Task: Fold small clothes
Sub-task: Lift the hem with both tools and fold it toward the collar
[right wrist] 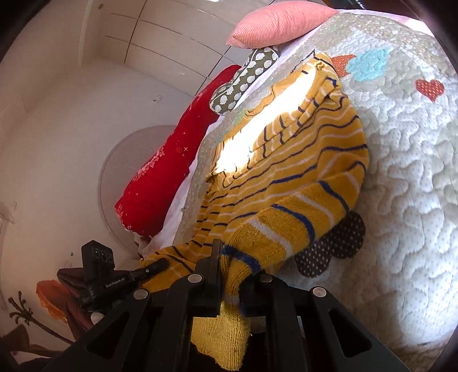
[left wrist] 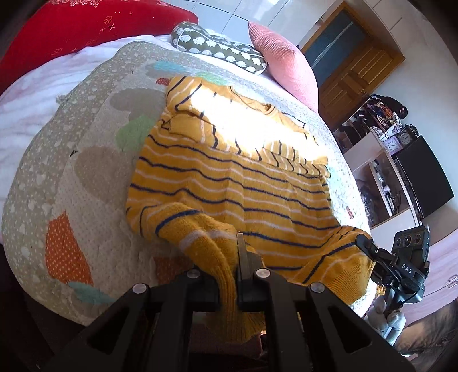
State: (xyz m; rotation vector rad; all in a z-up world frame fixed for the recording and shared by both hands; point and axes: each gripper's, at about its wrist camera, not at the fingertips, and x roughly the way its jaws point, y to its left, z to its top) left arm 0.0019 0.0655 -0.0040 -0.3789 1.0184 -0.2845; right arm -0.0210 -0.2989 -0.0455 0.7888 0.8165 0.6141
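A yellow knit sweater (left wrist: pixel 229 177) with navy and white stripes lies on a quilted bedspread (left wrist: pixel 71 171), its sleeves folded in across the top. My left gripper (left wrist: pixel 233 257) is shut on the near left hem corner, which is lifted and drapes between the fingers. My right gripper (left wrist: pixel 369 254) shows at the right of the left wrist view, pinching the other hem corner. In the right wrist view the sweater (right wrist: pixel 286 171) runs away from my right gripper (right wrist: pixel 226 263), which is shut on the hem. The left gripper (right wrist: pixel 154 267) grips the far hem corner there.
A red pillow (left wrist: pixel 86 25), a green patterned bolster (left wrist: pixel 220 48) and a pink cushion (left wrist: pixel 289 65) lie at the bed's head. A wooden door (left wrist: pixel 349 71) and shelves with a clock (left wrist: pixel 400 140) stand to the right. A white wall (right wrist: pixel 57 128) is left of the bed.
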